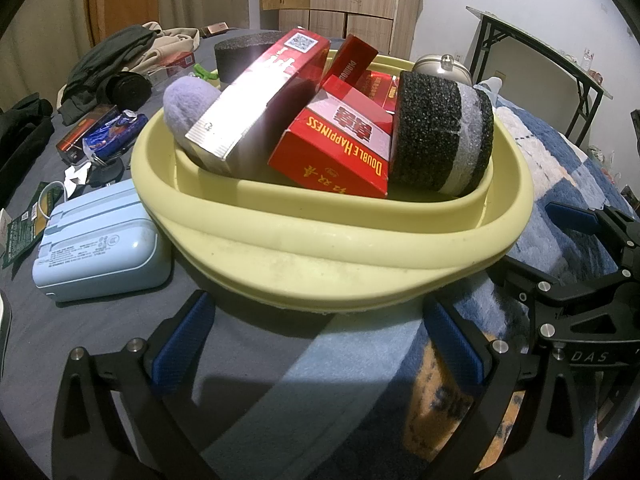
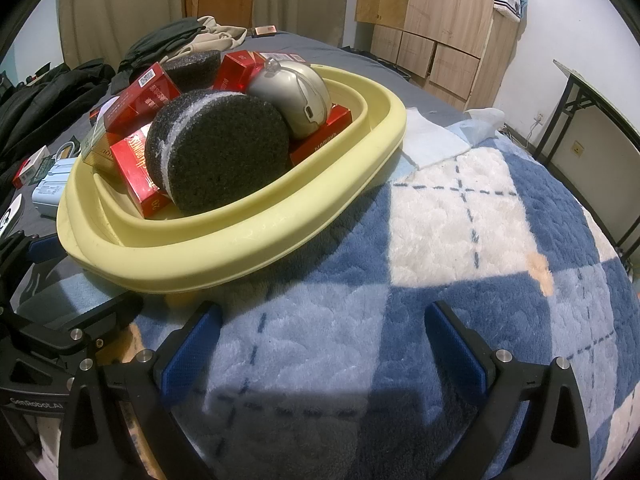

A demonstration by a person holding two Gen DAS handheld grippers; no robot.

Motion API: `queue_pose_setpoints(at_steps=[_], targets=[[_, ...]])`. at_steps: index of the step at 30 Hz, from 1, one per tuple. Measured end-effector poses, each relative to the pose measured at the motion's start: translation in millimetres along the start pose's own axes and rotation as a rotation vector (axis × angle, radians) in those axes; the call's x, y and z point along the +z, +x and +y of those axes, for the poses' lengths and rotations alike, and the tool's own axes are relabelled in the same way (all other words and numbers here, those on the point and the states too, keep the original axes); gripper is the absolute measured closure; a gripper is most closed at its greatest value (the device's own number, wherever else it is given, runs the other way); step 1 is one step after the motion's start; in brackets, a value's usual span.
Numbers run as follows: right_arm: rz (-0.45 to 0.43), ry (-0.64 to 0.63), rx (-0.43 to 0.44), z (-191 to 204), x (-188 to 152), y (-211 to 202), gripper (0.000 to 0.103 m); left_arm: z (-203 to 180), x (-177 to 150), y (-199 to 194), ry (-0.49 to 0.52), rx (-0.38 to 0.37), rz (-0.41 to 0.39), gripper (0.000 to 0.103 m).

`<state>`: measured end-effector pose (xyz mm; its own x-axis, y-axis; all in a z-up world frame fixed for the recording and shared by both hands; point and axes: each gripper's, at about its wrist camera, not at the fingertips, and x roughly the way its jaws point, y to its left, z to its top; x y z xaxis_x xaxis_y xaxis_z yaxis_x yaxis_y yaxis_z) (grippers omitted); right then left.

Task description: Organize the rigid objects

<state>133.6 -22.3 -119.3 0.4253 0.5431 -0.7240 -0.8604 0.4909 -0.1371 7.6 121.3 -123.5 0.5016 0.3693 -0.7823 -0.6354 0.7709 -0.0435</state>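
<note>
Left wrist view puts the light blue case (image 1: 98, 240) on the bed, left of your left gripper (image 1: 320, 344), beside the yellow basin (image 1: 320, 248); both jaws gape wide, empty.

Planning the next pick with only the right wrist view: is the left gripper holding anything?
Observer: No, the left gripper is open and empty, just short of the yellow basin.
Operator: Anything hidden behind the red boxes?
Observer: A lavender fuzzy item lies in the basin's left side, partly behind a long red box.
Operator: What's outside, left of the basin?
Observer: A blue snack packet beside a dark red box, beyond the light blue case.
</note>
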Motion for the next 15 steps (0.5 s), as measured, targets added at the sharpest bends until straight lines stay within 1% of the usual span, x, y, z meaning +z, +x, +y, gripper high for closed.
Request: queue_pose_setpoints(at_steps=[15], targets=[[0.0,0.0,0.0,-0.6,-0.5,-0.8,0.0,0.1,0.0,-0.1,0.0,0.0,0.0,0.0]])
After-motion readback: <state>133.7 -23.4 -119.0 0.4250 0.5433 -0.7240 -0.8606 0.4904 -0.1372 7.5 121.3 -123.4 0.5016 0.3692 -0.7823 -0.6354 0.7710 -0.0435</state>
